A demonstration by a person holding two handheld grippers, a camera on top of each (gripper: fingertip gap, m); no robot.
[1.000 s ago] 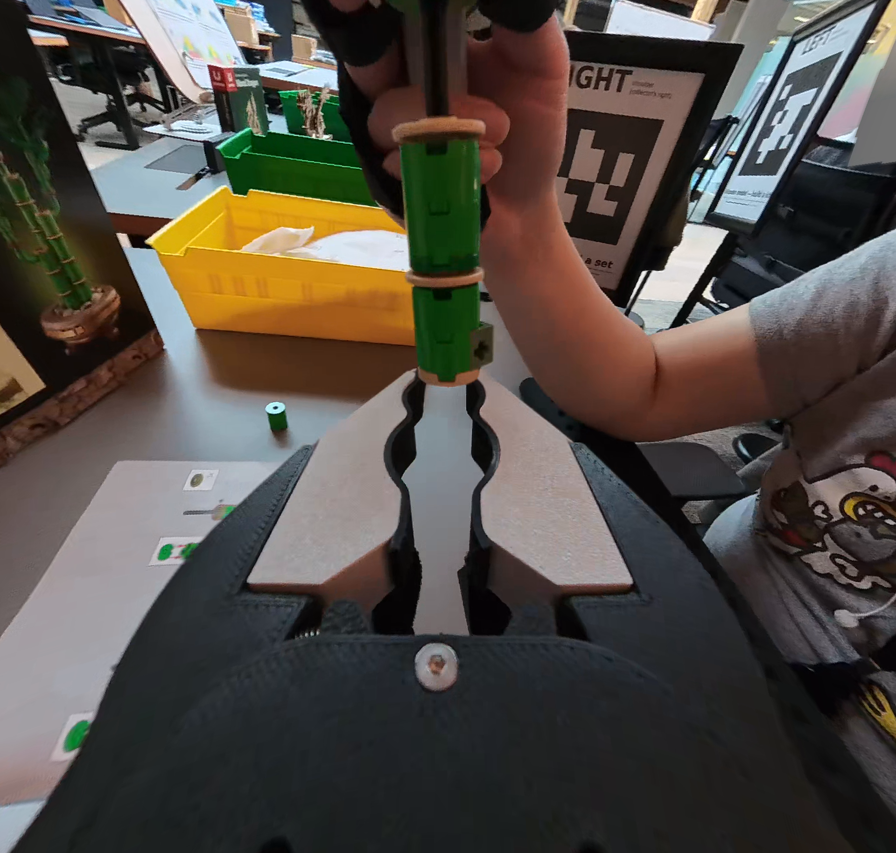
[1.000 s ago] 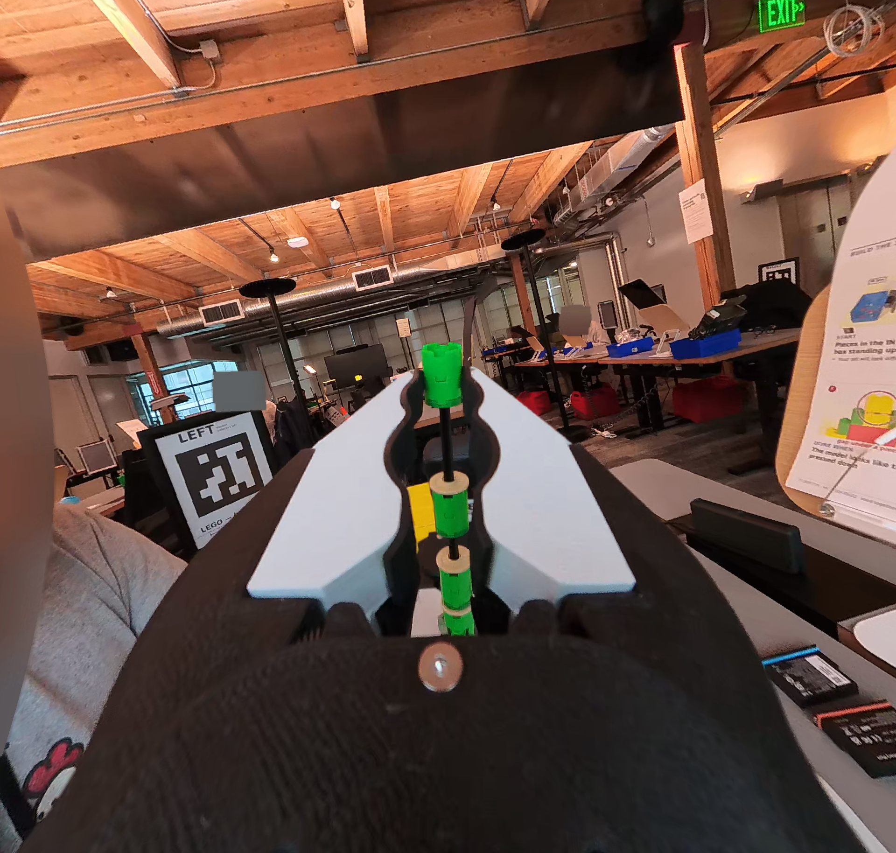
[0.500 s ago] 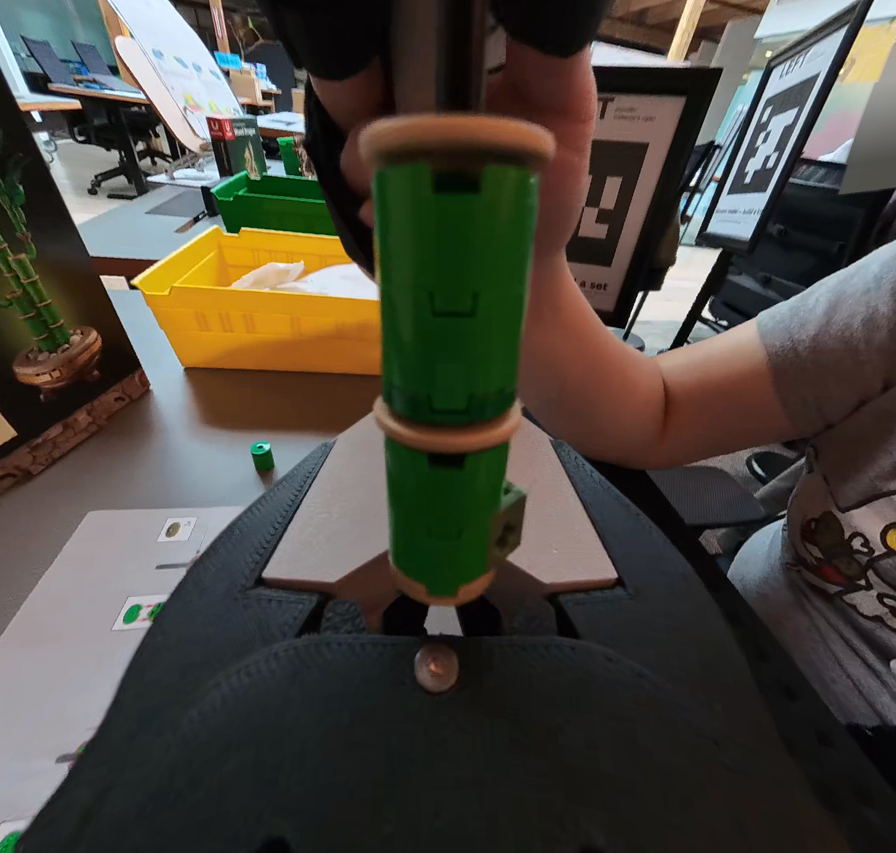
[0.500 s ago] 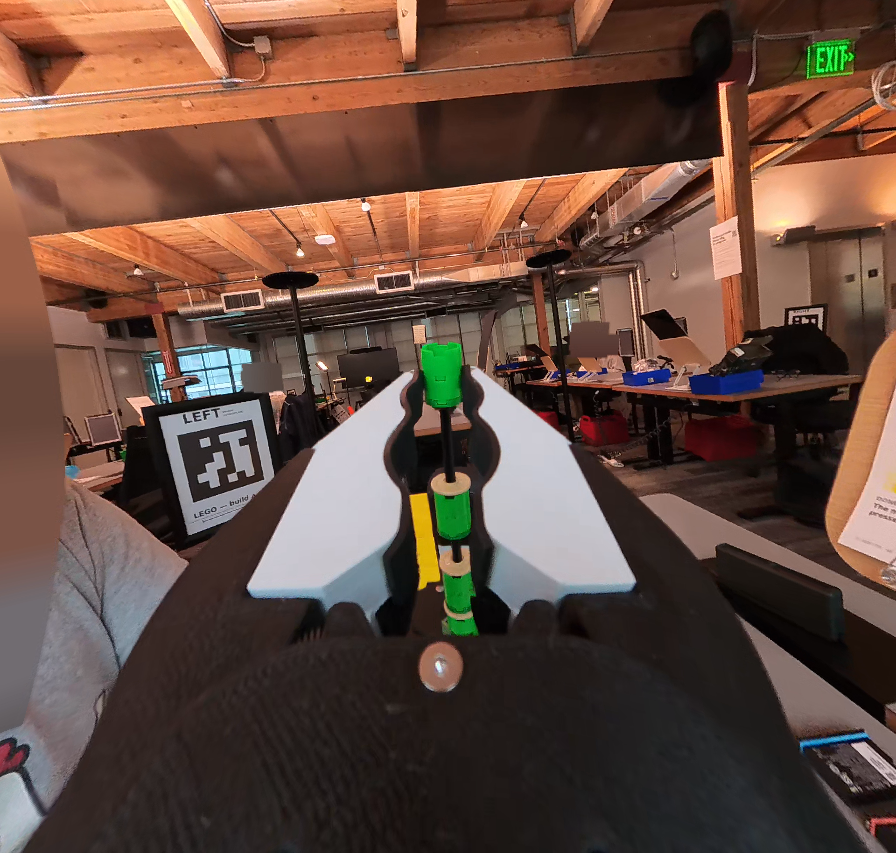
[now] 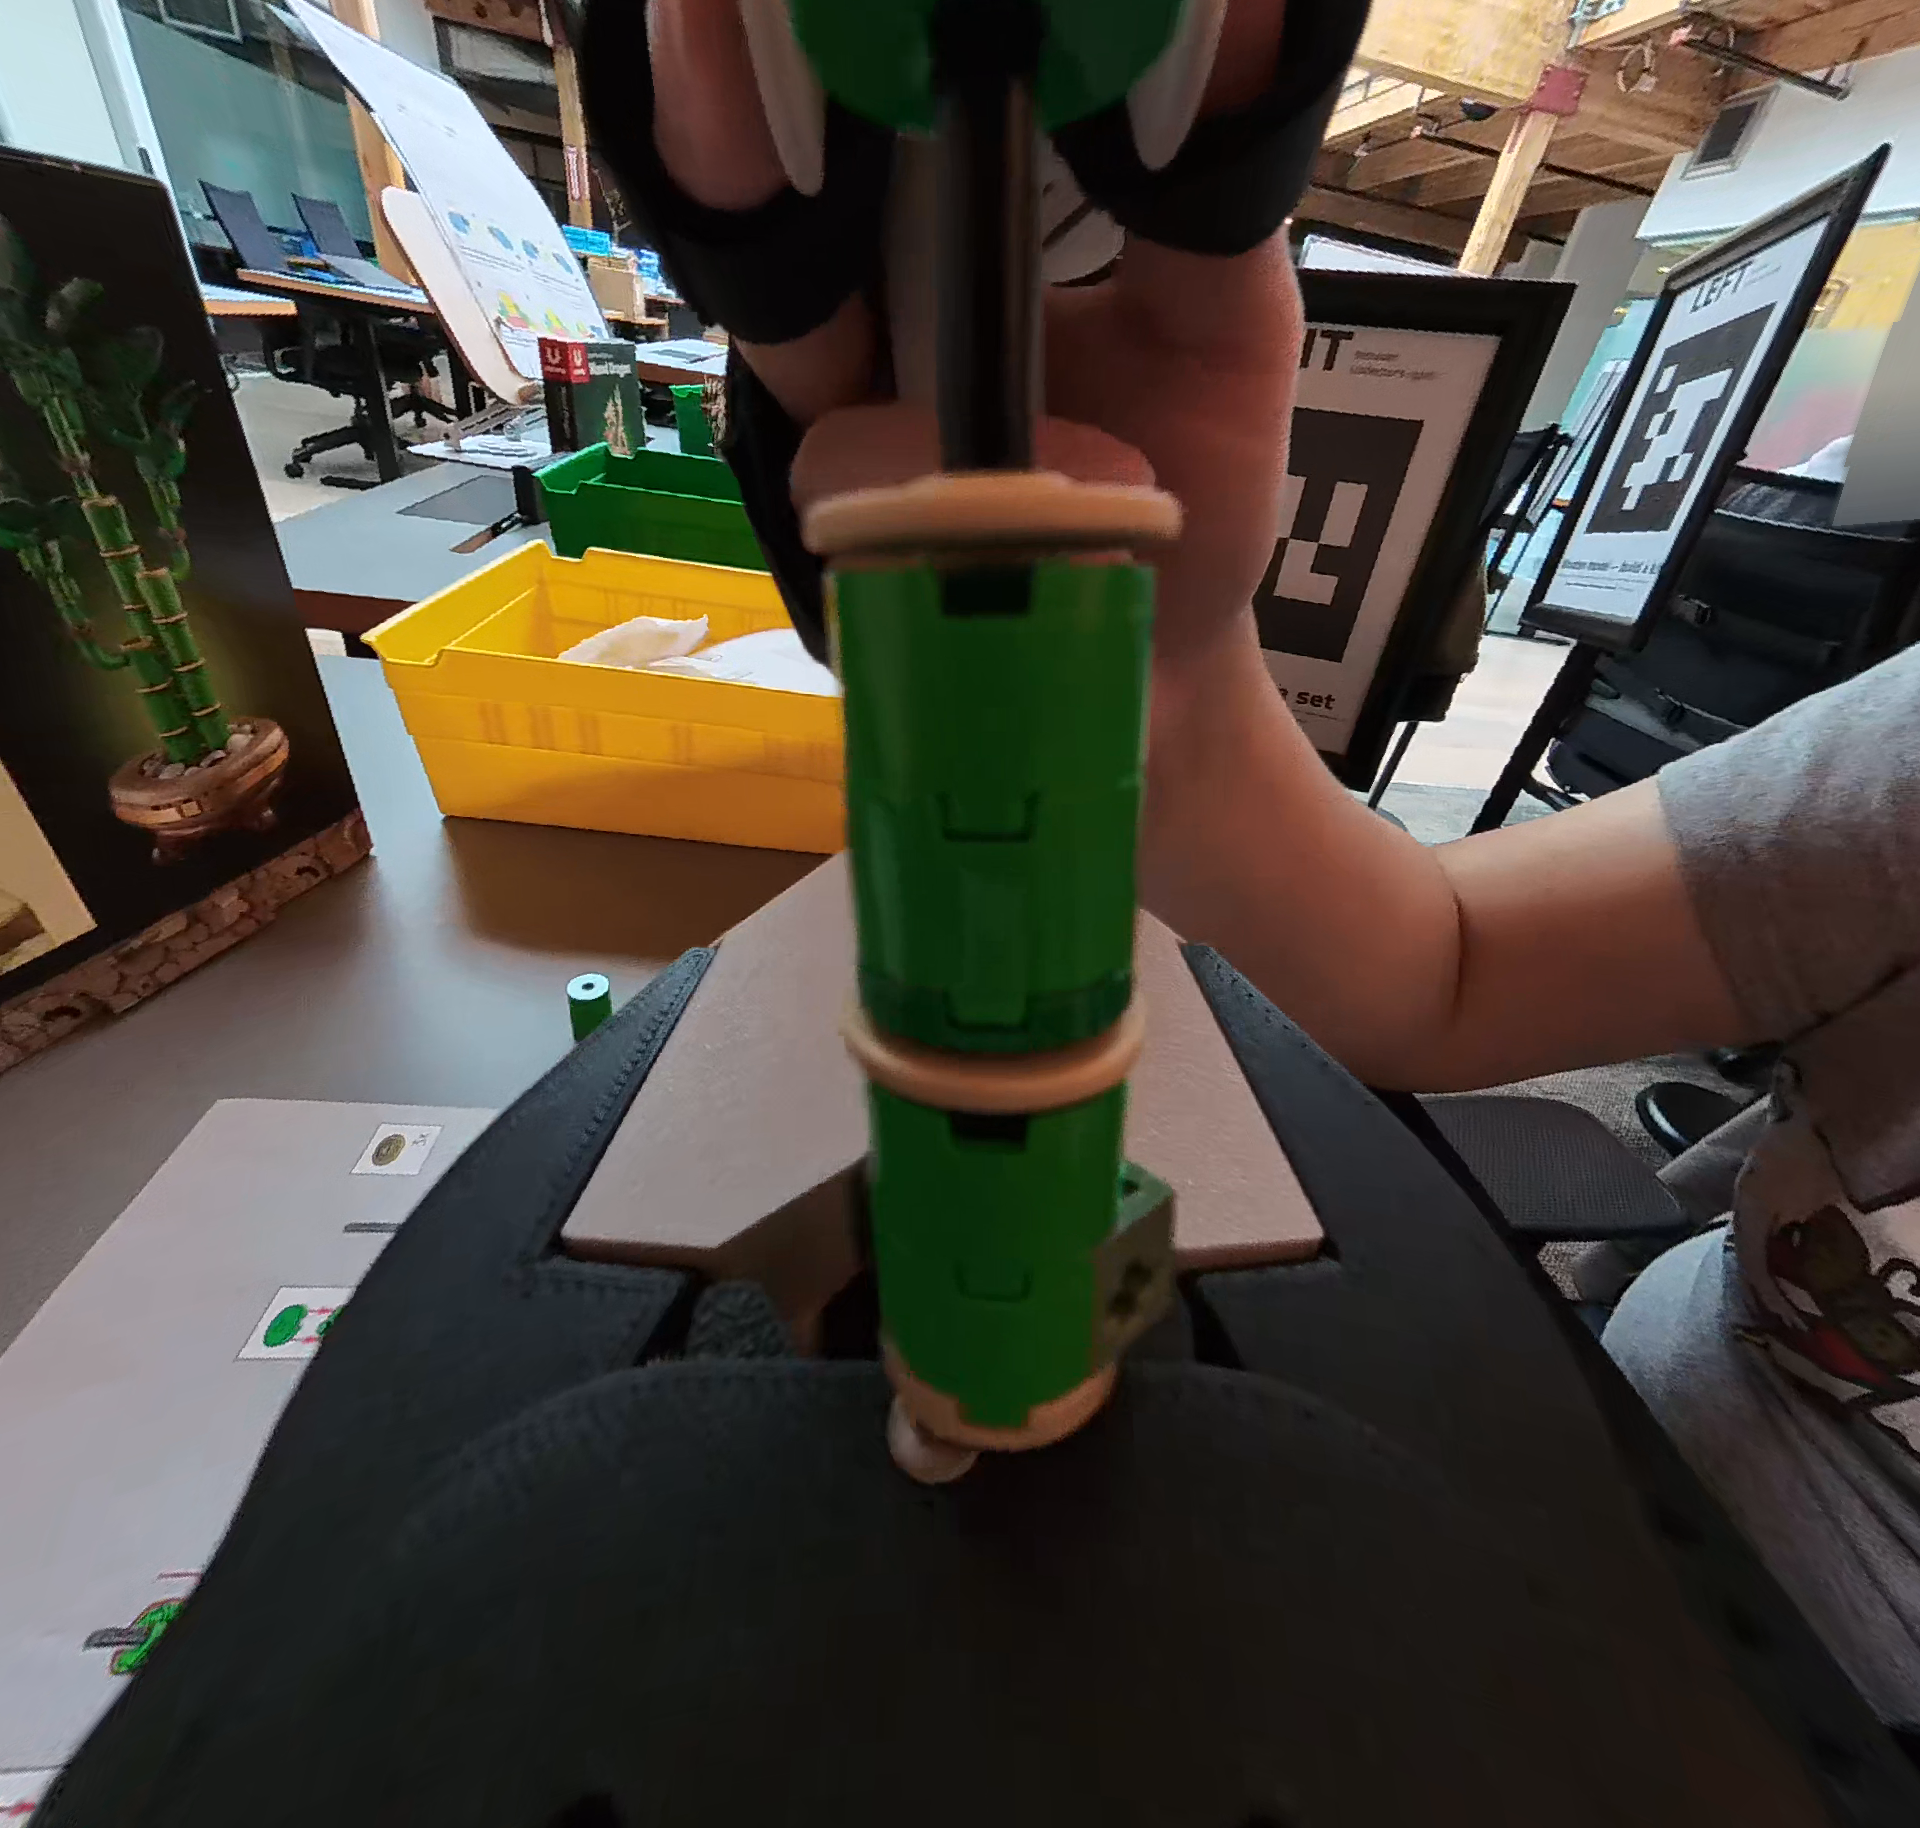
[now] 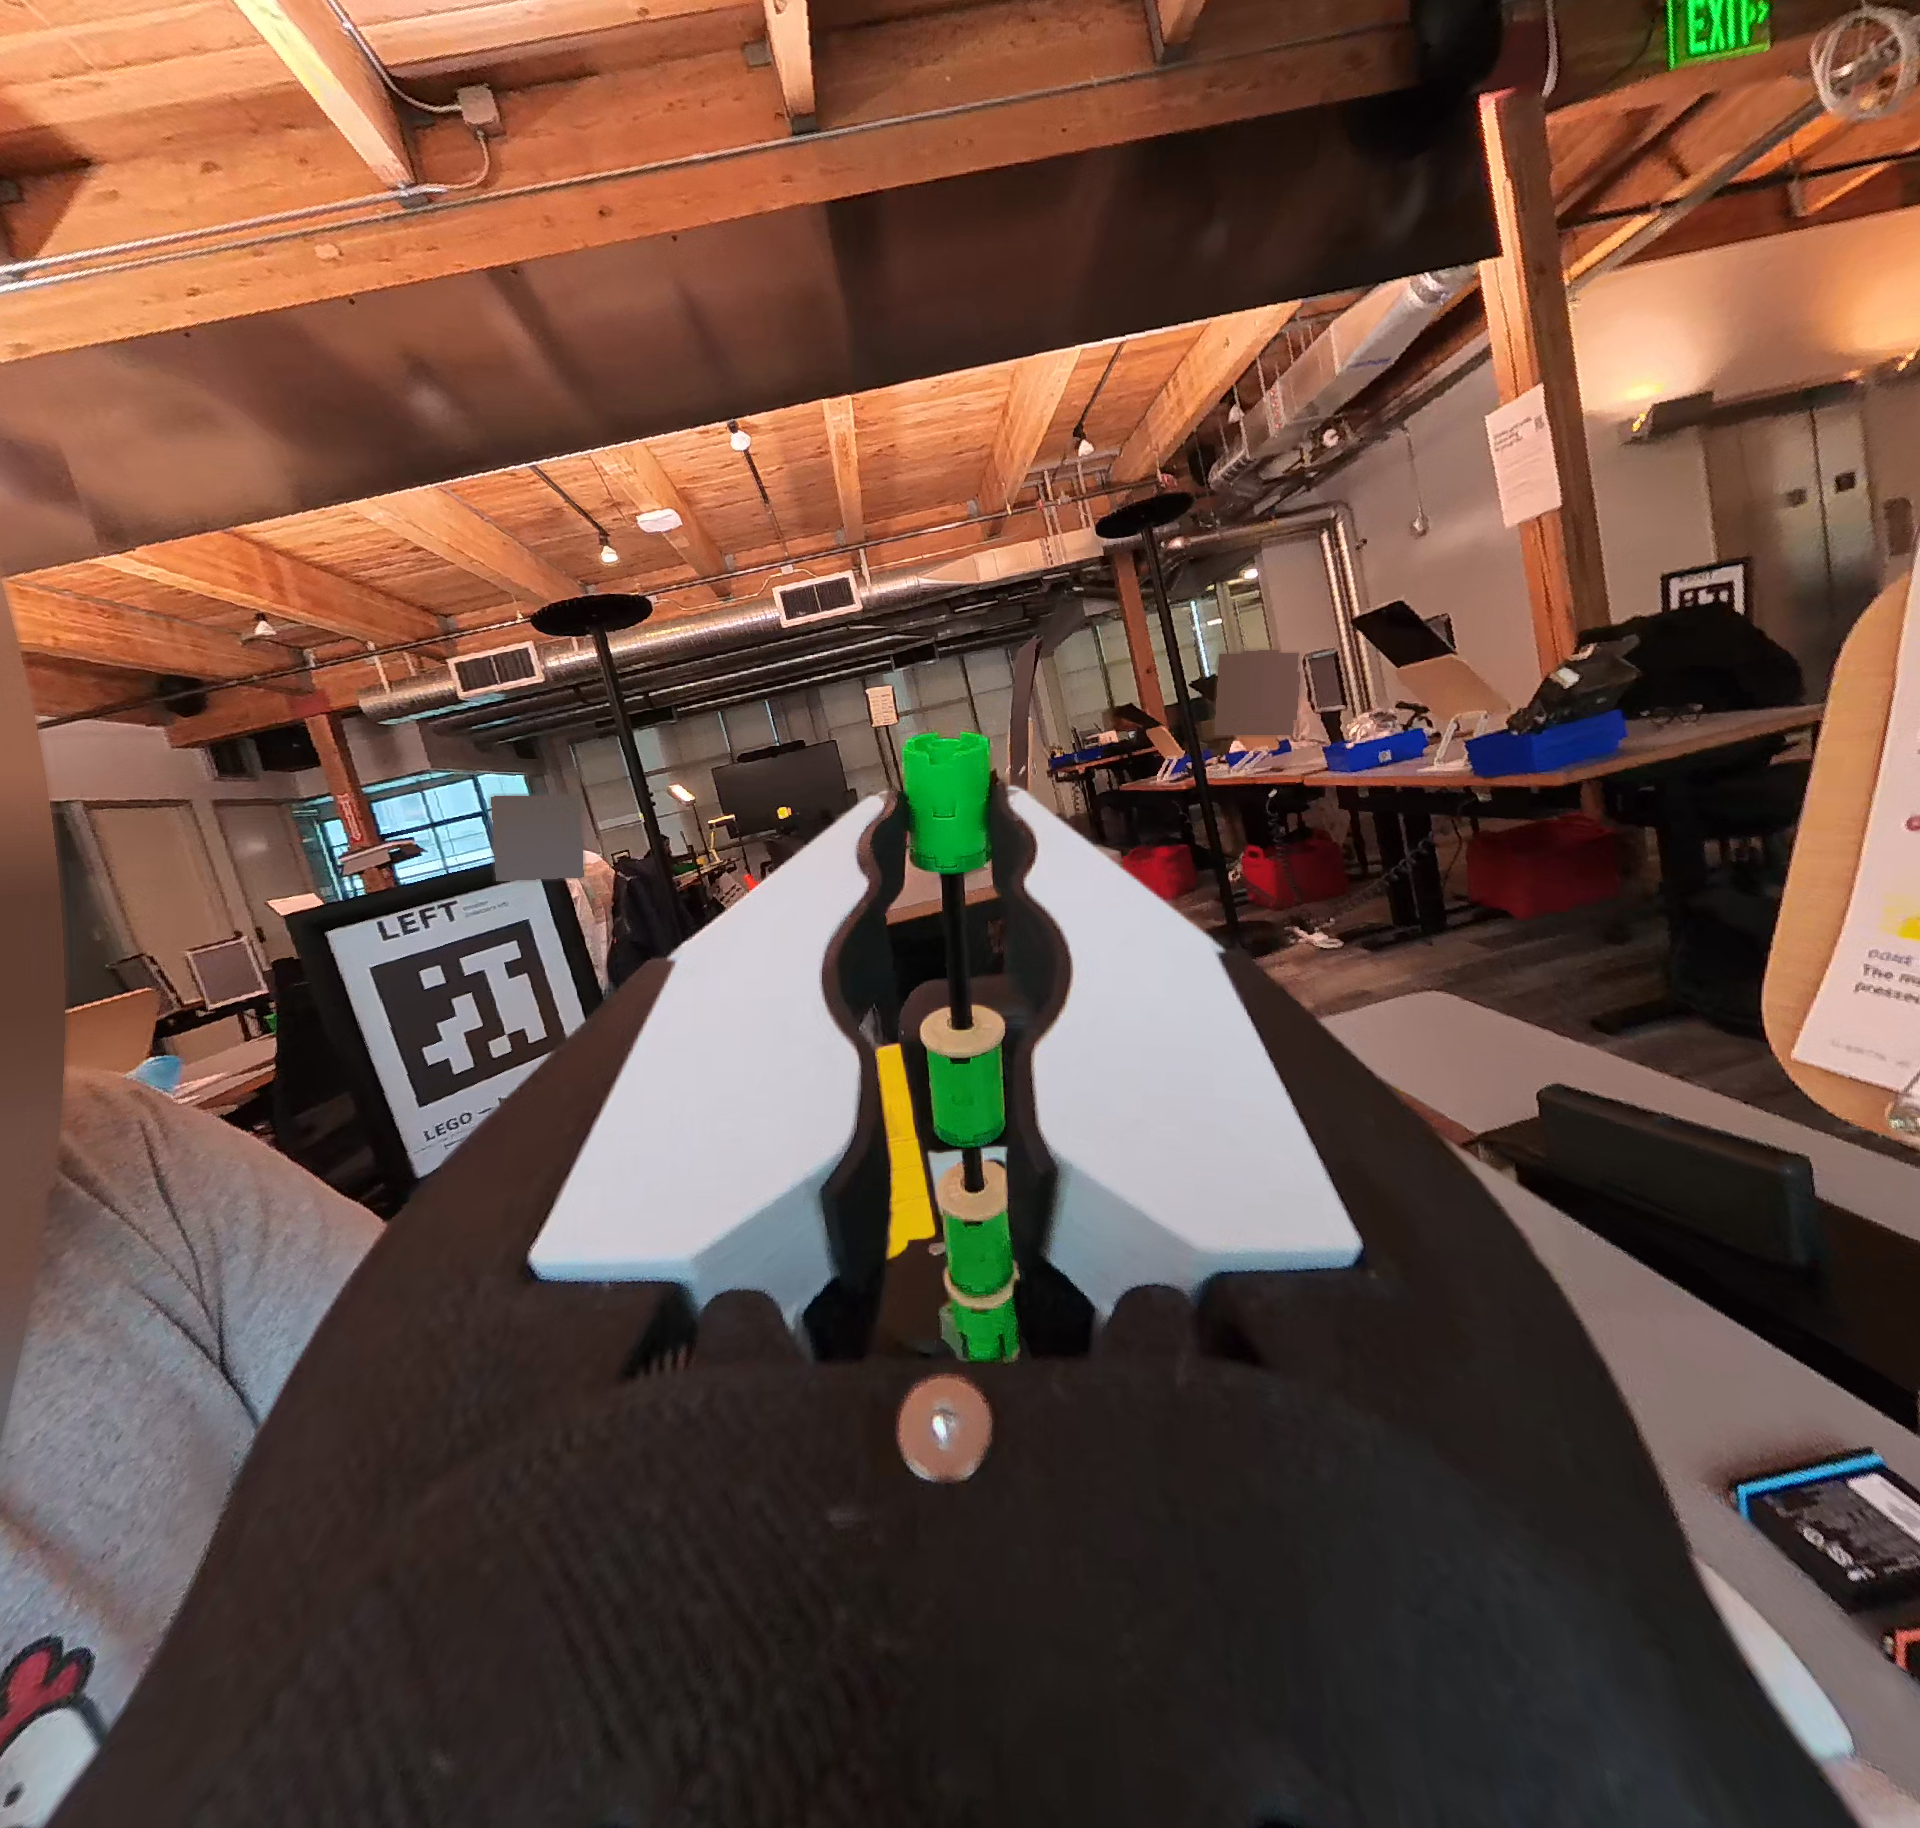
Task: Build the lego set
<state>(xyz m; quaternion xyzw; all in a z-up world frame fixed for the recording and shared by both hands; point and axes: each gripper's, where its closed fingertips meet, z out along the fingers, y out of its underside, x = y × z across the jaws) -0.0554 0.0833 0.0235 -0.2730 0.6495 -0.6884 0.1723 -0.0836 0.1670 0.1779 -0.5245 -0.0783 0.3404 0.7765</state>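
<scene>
Stalk (image 6: 943, 804) pinched in right hand-held gripper (image 6: 945, 822); left hand-held gripper's (image 5: 987, 999) spread unclear, table (image 5: 416, 957) below.

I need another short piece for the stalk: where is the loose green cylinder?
In the left wrist view, the loose green cylinder stands on the brown table, left of the left tool, nearer than the yellow bin.

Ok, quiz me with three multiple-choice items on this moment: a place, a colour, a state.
1. Where is the loose green cylinder? A in the yellow bin; B on the dark table; C in a gripper.
2. The rings on the Lego stalk are: A tan; B red; C blue.
3. The right gripper is: A open, empty; B shut on the stalk's top piece; C lying on the table.
B, it stands on the tabletop; A, tan bands separate green segments; B, its fingertips clamp that piece.
</scene>
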